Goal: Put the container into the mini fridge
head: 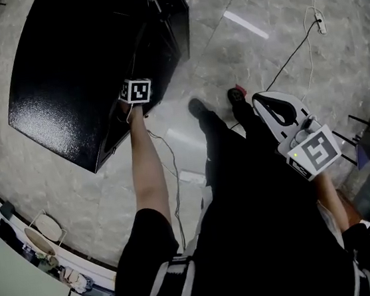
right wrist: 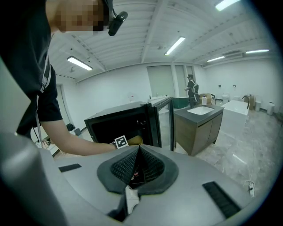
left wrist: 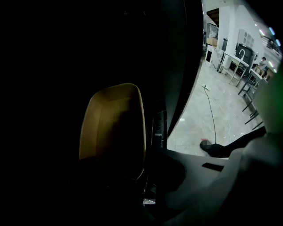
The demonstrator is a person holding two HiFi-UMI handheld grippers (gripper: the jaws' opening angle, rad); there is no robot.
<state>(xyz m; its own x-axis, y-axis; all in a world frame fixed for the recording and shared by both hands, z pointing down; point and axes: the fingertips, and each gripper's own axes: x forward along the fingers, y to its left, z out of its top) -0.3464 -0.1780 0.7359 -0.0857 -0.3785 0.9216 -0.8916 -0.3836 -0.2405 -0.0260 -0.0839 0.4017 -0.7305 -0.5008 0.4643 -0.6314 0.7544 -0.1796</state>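
A: Where do we have the container [left wrist: 112,126]?

B: At the open front of the mini fridge [head: 76,77], in the dark just inside its mouth. Our left tool [head: 136,91] is closed tight on it, apparently by a thin edge at its near end. The view is too dim for us to see the pads themselves.

A: And our right tool [right wrist: 137,165]?

B: Jaws together with nothing between them, well apart from the fridge.

A: How do we expect the container to handle?

B: It looks to us like a thin-walled tan tub, light, fairly stiff and probably smooth. Pinched by one edge, it could swing or slip, and the wall may flex. We judge a hold on the rim near a corner steadiest.
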